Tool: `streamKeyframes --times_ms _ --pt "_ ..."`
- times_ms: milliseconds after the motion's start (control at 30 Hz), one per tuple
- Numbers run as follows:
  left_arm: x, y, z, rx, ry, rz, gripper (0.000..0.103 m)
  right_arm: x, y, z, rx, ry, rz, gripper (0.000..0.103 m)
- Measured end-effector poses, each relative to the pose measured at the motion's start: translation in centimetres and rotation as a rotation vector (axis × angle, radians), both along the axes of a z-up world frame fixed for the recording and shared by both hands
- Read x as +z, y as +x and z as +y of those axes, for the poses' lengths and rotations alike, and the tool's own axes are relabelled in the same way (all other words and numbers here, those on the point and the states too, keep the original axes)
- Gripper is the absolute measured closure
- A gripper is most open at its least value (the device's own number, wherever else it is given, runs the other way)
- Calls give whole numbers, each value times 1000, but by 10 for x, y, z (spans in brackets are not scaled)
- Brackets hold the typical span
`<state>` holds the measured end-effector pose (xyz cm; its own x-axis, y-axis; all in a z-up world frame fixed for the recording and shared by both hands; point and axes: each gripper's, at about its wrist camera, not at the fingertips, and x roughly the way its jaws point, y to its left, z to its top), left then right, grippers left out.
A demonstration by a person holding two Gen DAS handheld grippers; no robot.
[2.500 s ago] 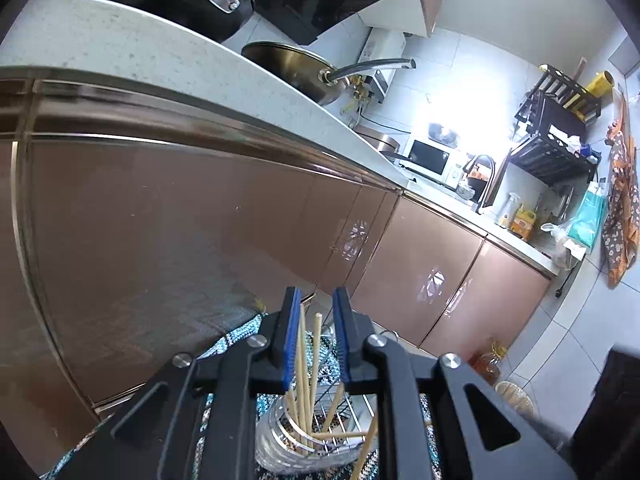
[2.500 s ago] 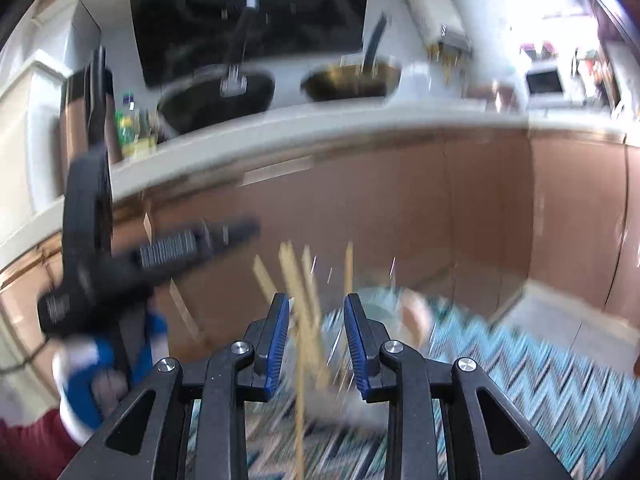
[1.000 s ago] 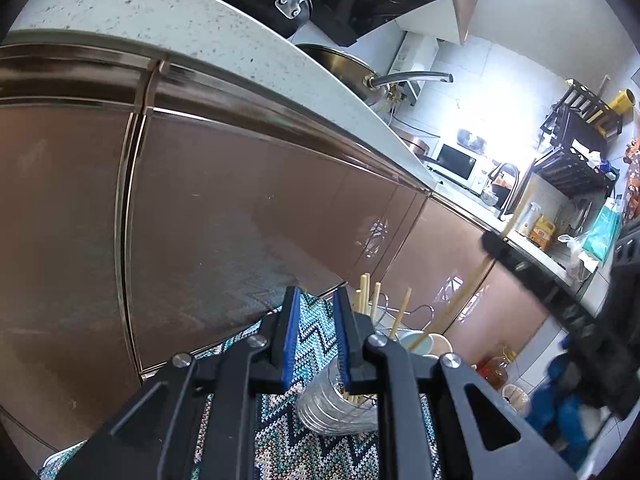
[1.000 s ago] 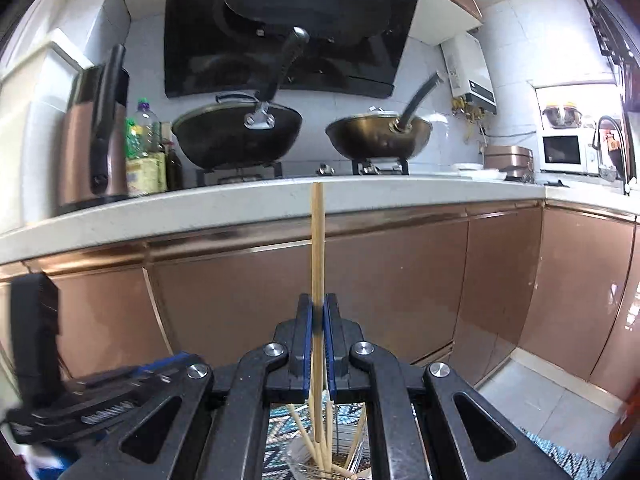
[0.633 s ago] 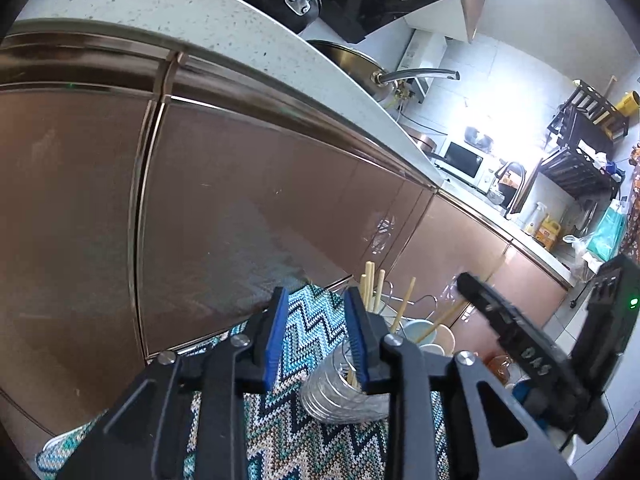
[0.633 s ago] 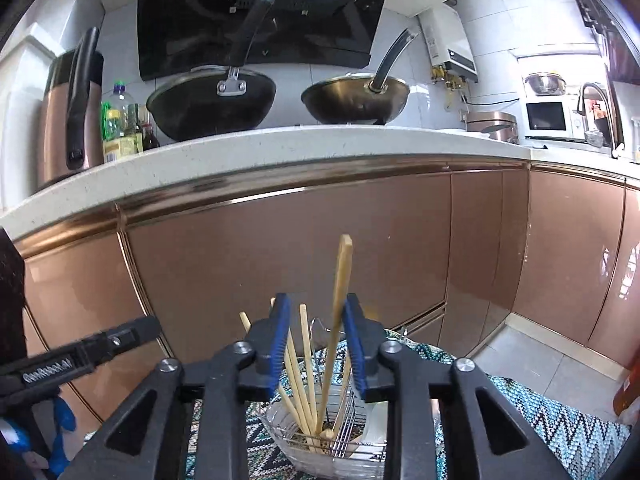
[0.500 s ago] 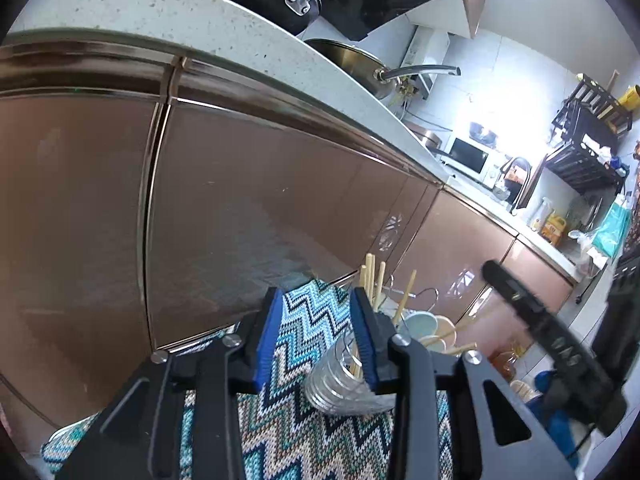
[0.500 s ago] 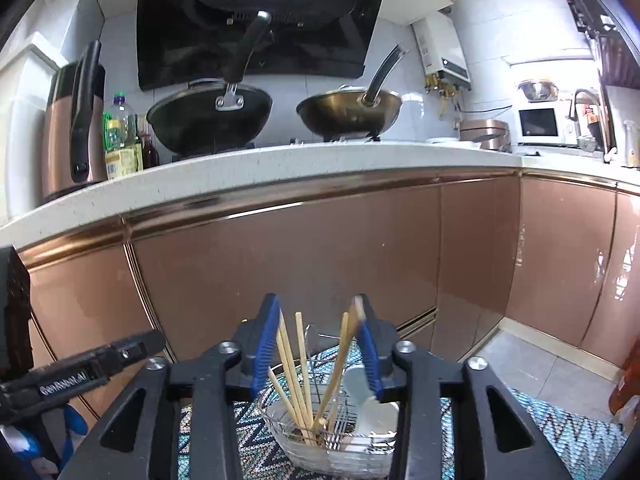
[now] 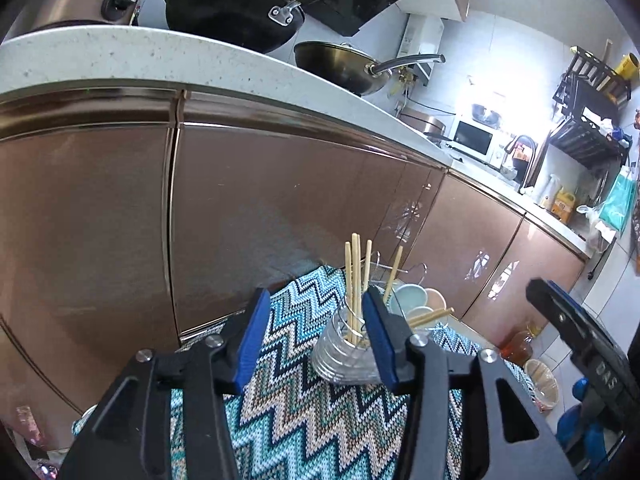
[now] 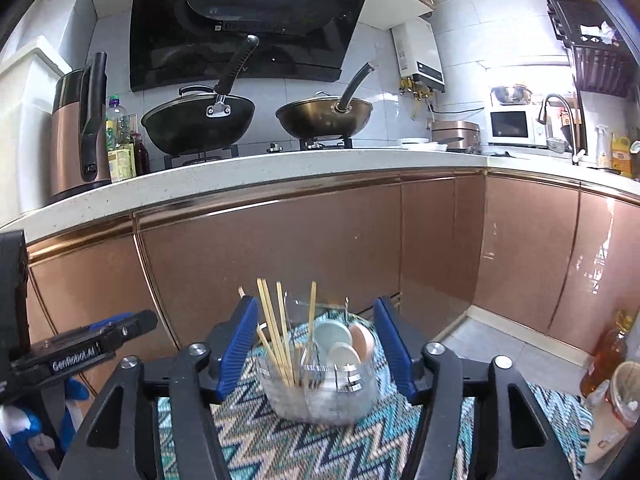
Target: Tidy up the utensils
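A wire utensil holder [image 10: 320,390] stands on a zigzag-patterned mat [image 10: 360,452]. It holds several wooden chopsticks [image 10: 276,332] on its left side and pastel spoons [image 10: 344,344] on its right. In the left wrist view the holder [image 9: 344,354] and chopsticks [image 9: 354,280] sit just ahead. My right gripper [image 10: 316,344] is open and empty, its fingers either side of the holder and short of it. My left gripper [image 9: 312,336] is open and empty, to the left of the holder. The left gripper also shows at the right wrist view's left edge [image 10: 80,348].
Copper-coloured cabinet doors [image 10: 280,248] rise behind the mat under a white counter [image 10: 240,172] with two woks [image 10: 200,116]. A bottle of oil [image 10: 604,356] and a jar [image 10: 624,392] stand on the floor to the right.
My right gripper let go of a chopstick into the holder and opened wide, then drew back. My left gripper also opened wider and pulled back from the holder.
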<state>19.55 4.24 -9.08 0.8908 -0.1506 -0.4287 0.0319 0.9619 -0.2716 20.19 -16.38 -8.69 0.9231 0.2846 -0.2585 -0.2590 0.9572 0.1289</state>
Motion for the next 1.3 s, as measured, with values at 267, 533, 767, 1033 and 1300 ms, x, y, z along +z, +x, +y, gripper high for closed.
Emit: streamKeyframes --times_ms 267,533,767,1033,1300 --pt "10 -33 -14 36 79 -12 51 -14 -39 -13 -72 -37 56 21" --pt "21 -60 -32 56 151 -22 46 -24 -62 -33 -148 -55 116 4" --pt "27 -74 -40 62 180 -36 38 -24 -78 -44 -171 -66 121 0" --pt "33 -89 -42 80 206 -55 37 -19 -93 -54 -196 -59 108 0" --pt "42 -104 -48 72 242 -82 37 -9 -110 -54 -206 -59 77 0"
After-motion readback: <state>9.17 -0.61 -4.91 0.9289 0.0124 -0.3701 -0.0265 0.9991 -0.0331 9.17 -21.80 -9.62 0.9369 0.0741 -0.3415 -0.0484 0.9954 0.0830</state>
